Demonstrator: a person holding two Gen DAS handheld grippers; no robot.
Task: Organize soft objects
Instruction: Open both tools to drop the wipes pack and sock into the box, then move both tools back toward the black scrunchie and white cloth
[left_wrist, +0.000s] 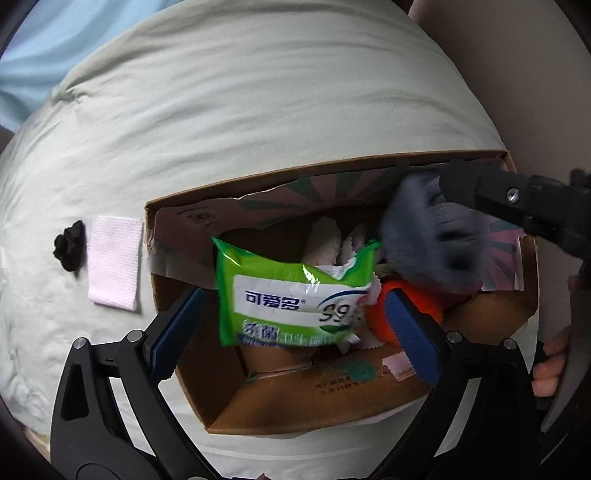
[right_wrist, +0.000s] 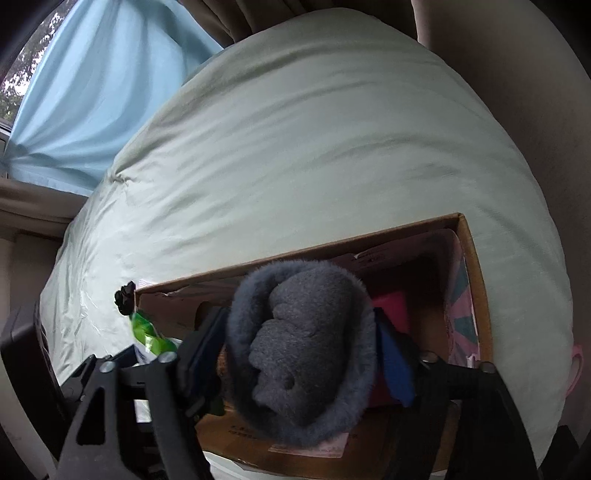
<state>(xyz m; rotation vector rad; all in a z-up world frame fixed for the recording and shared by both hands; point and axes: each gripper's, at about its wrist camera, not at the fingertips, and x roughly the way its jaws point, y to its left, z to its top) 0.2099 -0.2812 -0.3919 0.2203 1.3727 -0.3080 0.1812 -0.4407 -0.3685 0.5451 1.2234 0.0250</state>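
Both hand-held grippers (left_wrist: 295, 314) (right_wrist: 301, 354) point steeply down, jaws wide.

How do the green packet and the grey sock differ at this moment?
The green packet is glossy printed plastic; the grey sock is fuzzy, plain and rolled. The packet sits between the open left gripper pads, apart from both; the sock fills the gap of the right gripper, though grip is unclear. The packet reads sharp in the left view, the sock blurred. Both are over the cardboard box.

A green wipes pack (left_wrist: 295, 295) and grey fuzzy sock roll (right_wrist: 299, 350) hang over the open cardboard box (left_wrist: 332, 402).
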